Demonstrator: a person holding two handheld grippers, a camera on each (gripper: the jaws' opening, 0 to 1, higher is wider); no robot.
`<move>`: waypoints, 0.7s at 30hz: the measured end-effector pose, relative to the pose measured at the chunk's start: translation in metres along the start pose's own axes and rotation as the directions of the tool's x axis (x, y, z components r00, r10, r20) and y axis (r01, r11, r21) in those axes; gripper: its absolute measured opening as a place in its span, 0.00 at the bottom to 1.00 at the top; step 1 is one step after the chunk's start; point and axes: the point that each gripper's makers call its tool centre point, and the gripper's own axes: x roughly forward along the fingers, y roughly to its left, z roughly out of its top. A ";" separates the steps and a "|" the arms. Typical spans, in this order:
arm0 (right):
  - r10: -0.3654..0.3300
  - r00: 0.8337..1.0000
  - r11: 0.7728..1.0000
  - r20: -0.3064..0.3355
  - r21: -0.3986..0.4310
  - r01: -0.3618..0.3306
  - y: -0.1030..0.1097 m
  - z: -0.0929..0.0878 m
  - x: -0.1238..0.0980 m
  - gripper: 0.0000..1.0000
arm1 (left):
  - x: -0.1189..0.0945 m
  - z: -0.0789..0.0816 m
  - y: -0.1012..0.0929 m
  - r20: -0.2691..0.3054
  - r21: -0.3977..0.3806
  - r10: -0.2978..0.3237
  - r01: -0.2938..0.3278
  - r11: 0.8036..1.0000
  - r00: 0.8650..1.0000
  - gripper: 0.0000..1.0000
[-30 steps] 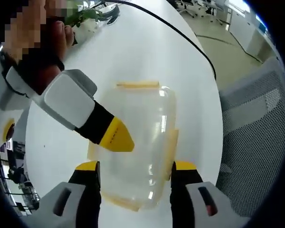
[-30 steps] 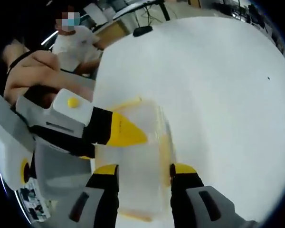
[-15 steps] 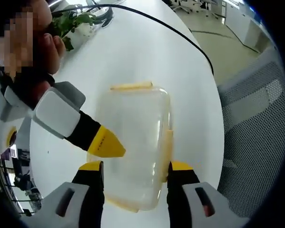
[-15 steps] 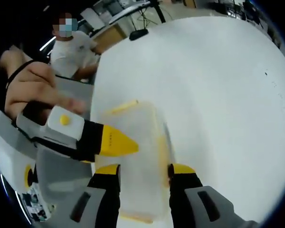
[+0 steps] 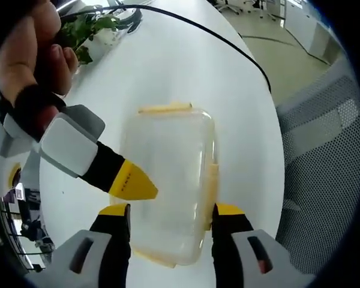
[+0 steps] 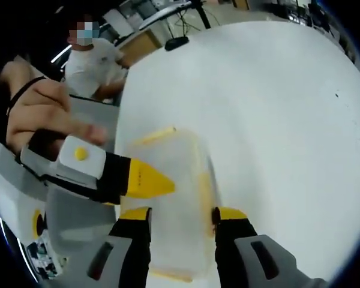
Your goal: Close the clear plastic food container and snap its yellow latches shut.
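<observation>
The clear plastic food container (image 5: pixel 168 189) is seen lying on the white table (image 5: pixel 186 66), its lid down over the body. In the left gripper view, the left hand-held gripper (image 5: pixel 171 211) is held spread, its two yellow-tipped jaws set either side of the container's near end. A yellow latch (image 5: pixel 211 186) runs along the container's right edge, just above the right jaw, and another yellow latch (image 5: pixel 165 108) is seen at the far end. The right hand-held gripper (image 5: pixel 135 183) comes in from the left of this view, its yellow tip laid against the container's left side; a hand (image 5: pixel 27 57) is wrapped around its grip.

In the right gripper view, the right hand-held gripper (image 6: pixel 177 214) is likewise held apart, the container (image 6: pixel 174 204) lying between and beyond its jaws. The left hand-held gripper (image 6: pixel 147 180) enters from the left, its yellow tip resting on the lid. A black cable (image 5: pixel 228 45) trails across the table, a green plant (image 5: pixel 93 27) stands at its far end, and a mesh chair (image 5: pixel 324 162) sits beside the table.
</observation>
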 end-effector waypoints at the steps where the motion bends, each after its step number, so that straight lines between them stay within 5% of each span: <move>1: -0.002 1.000 1.000 0.000 -0.013 0.002 0.001 -0.001 0.000 0.42 | 0.000 0.000 0.000 -0.001 0.006 -0.004 0.004 1.000 1.000 0.54; 9: -0.039 0.999 0.998 -0.030 -0.043 0.038 0.004 -0.002 0.002 0.48 | -0.003 -0.001 -0.002 0.008 0.047 -0.052 0.051 0.998 0.999 0.58; 14: -0.057 0.998 0.995 -0.038 -0.084 0.053 0.006 -0.004 0.001 0.49 | -0.002 -0.001 -0.012 0.035 0.005 -0.120 0.120 0.993 0.992 0.81; 16: -0.069 0.997 0.986 -0.042 -0.158 0.062 0.007 -0.005 0.000 0.49 | -0.004 -0.001 -0.013 0.044 0.007 -0.147 0.147 0.989 0.988 0.81; 21: -0.111 0.991 0.979 -0.078 -0.183 0.095 0.011 -0.014 -0.002 0.54 | -0.009 -0.006 -0.006 0.049 -0.023 -0.184 0.185 0.982 0.982 0.81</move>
